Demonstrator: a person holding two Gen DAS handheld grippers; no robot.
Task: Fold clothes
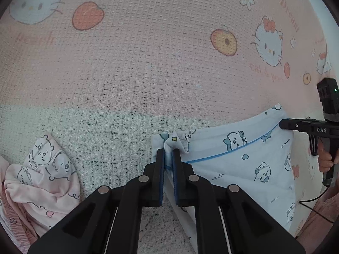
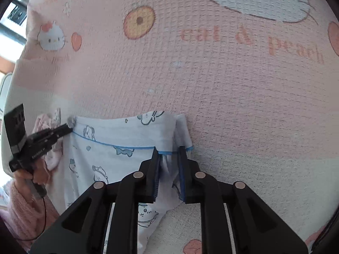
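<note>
Pale blue garment (image 1: 243,160), printed with small cartoon animals and crossed by a thin blue piping line, lies spread on the pink waffle-weave blanket (image 1: 131,74). Its top edge is stretched between the two grippers. Fabric looks thin; the far edge is folded over in a band above the piping.

Left gripper (image 1: 168,154): jaws nearly together, clamped on a bunched corner of the blue garment, cloth puckered between the blue pads. A small yellow tag shows just above the fingertips. Seen from the right wrist camera, this gripper (image 2: 71,128) pinches the garment's far left corner, with a hand (image 2: 25,173) in a fuzzy pink sleeve on the handle.

Right gripper (image 2: 169,154): jaws part closed, cloth gathered between them at the piping line; grasping the opposite corner. From the left wrist camera it (image 1: 282,123) meets the garment's right edge, a hand (image 1: 326,158) on its grip and a black cable trailing below.

Surroundings: the blanket carries cat faces, peaches and lettering "cat & peach" (image 2: 250,42). A crumpled pink garment (image 1: 42,175) with bear prints lies well apart to the left, clear of the blue one. A window frame (image 2: 14,21) sits at the far upper left edge of the right wrist view.
</note>
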